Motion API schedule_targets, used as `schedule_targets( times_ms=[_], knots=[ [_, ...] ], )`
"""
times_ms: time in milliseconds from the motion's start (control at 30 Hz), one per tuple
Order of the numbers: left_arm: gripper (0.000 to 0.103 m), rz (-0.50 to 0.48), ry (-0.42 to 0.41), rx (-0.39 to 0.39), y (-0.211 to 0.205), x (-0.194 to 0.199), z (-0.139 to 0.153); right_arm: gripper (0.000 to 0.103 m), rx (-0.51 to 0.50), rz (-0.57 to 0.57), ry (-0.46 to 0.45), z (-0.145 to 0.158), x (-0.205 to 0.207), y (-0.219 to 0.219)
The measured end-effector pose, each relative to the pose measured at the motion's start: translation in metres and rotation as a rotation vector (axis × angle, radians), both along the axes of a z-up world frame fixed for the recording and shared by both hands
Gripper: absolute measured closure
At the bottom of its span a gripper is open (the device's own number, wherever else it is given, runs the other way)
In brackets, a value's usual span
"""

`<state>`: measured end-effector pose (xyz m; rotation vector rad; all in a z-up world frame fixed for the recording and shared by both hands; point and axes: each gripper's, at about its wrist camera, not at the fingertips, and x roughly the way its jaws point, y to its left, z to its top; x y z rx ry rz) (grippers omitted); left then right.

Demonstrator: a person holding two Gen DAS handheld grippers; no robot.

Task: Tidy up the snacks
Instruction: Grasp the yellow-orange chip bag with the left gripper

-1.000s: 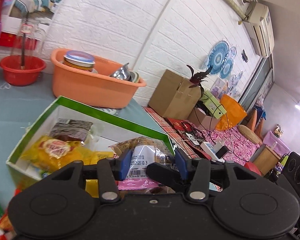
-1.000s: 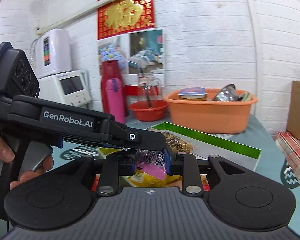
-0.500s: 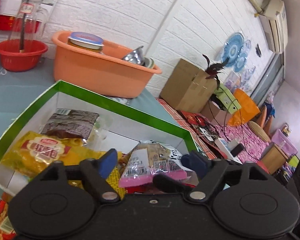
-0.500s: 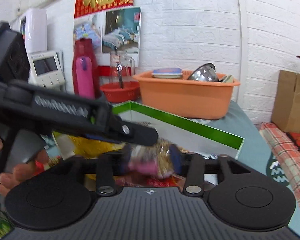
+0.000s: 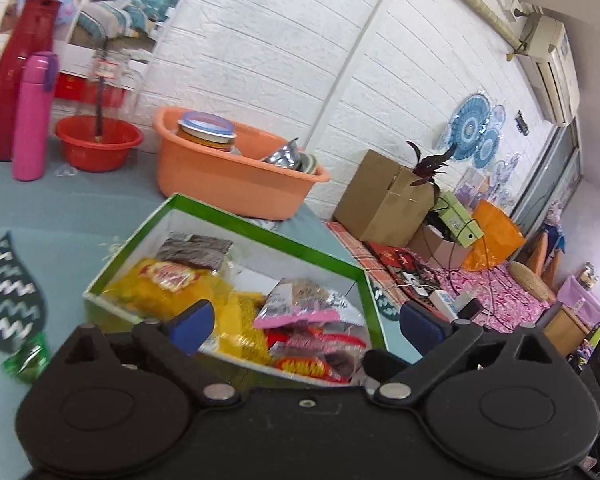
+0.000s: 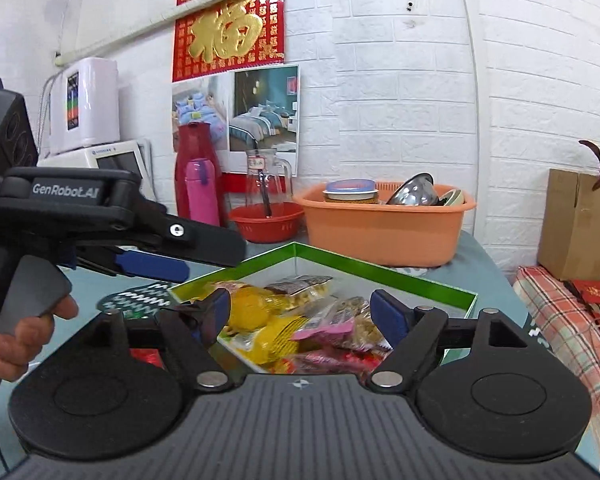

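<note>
You've just let go: your left tool (image 5: 304,326) stands wide apart, your right tool (image 6: 300,314) is opening, and the pink-edged snack packet (image 5: 300,304) now lies in the green box (image 5: 260,222), near right corner.

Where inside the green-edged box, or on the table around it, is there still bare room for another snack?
Bare white floor remains along the green-edged box's far wall, beside the dark brown packet. Its near half is crowded with packets. The teal tablecloth left of it is bare.

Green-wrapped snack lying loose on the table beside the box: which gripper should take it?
Left, probably. The green-wrapped snack lies on the table just left of the left gripper, whose jaws stand open and empty. The right gripper, jaws opening with nothing gripped, faces the green-rimmed box instead.
</note>
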<state>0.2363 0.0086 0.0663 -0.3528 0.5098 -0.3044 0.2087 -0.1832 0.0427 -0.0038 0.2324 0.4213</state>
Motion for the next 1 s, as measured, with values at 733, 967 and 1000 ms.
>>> schedule_targets(
  times_ms=[733,967,1000],
  knots=[
    [0.0,0.042,0.212,-0.161,0.06,-0.044,-0.085,0.0,0.079,0.151,0.31,-0.075,-0.036,0.059],
    [0.0,0.054,0.245,-0.185,0.067,-0.037,-0.094,0.0,0.071,0.189,0.314,-0.075,-0.027,0.075],
    [0.0,0.053,0.244,-0.19,0.068,-0.036,-0.095,0.0,0.075,0.191,0.316,-0.075,-0.026,0.073]
  ],
)
